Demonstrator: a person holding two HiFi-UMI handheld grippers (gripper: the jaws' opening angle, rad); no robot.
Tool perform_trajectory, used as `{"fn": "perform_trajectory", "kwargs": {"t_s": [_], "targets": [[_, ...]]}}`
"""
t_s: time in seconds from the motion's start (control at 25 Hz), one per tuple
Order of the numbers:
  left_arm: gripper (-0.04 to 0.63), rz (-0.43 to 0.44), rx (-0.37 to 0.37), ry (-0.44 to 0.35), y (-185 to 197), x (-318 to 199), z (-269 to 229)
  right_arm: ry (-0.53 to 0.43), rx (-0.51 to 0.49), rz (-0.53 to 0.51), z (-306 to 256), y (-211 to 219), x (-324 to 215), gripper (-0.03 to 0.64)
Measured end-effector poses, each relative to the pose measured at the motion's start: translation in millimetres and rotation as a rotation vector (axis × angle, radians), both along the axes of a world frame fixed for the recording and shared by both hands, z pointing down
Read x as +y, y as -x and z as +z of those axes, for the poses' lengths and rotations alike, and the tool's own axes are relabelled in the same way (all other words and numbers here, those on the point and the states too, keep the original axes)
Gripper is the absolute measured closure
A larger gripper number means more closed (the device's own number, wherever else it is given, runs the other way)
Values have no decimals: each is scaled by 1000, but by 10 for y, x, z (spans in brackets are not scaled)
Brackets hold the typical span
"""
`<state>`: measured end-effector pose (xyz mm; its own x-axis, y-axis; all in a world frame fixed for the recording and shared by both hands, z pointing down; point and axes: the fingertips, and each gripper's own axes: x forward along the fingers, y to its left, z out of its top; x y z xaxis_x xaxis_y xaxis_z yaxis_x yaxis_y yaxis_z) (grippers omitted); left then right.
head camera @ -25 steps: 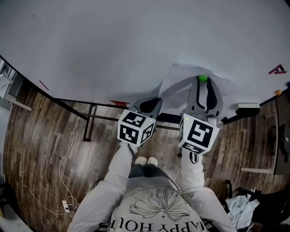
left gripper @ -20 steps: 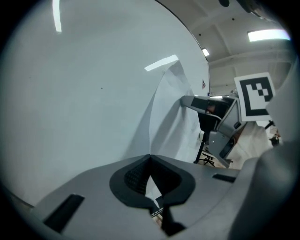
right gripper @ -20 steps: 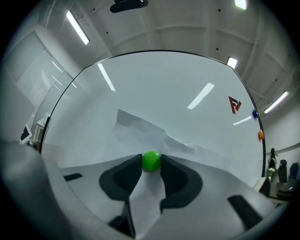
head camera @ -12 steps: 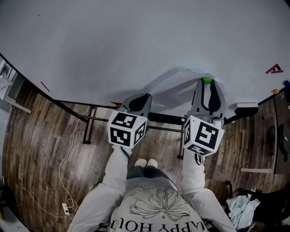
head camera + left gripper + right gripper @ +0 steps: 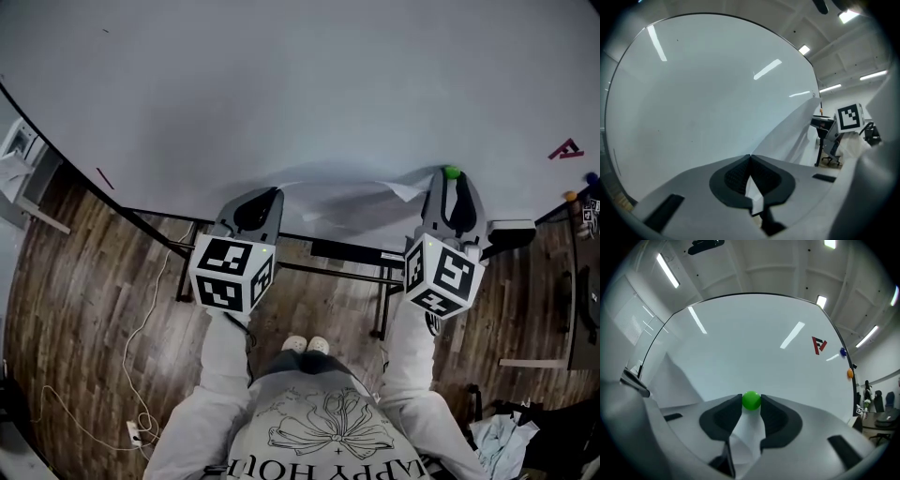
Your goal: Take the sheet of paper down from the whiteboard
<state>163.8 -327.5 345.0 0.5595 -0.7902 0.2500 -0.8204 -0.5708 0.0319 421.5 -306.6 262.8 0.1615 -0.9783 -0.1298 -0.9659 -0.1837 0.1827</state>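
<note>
The white sheet of paper hangs curled against the whiteboard, stretched between my two grippers. My left gripper is shut on the sheet's left corner; in the left gripper view the paper runs off to the right from between the closed pads of that gripper. My right gripper is shut on a green ball magnet at the sheet's right corner. The right gripper view has the magnet squeezed between the fingertips of that gripper, with paper lying under them.
A red letter magnet, a blue magnet and an orange magnet sit at the board's right side. An eraser rests on the board's ledge. The stand's black legs and a white cable are on the wooden floor.
My left gripper has swung left and up with the paper's corner, drawing the sheet out wide. The right gripper has shifted slightly right and up with the green magnet.
</note>
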Motion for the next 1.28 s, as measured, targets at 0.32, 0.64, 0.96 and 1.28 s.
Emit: {"fn": "perform_trajectory", "kwargs": {"t_s": [0.32,0.64,0.96,1.28], "targets": [[591,-95,-41,-57,421,23,-210,10,-35,-17,16,-10,-50,497],[591,-121,-68,-96,451,62,-323,-12,-76,-15,11,10,13,483],[591,-140,-79,-205,301,142,-565,-6,-156,-96,58,352,154,489],[591,-91,-18,-228,-5,246,-610,2,-166,-171,126,659,197,555]]}}
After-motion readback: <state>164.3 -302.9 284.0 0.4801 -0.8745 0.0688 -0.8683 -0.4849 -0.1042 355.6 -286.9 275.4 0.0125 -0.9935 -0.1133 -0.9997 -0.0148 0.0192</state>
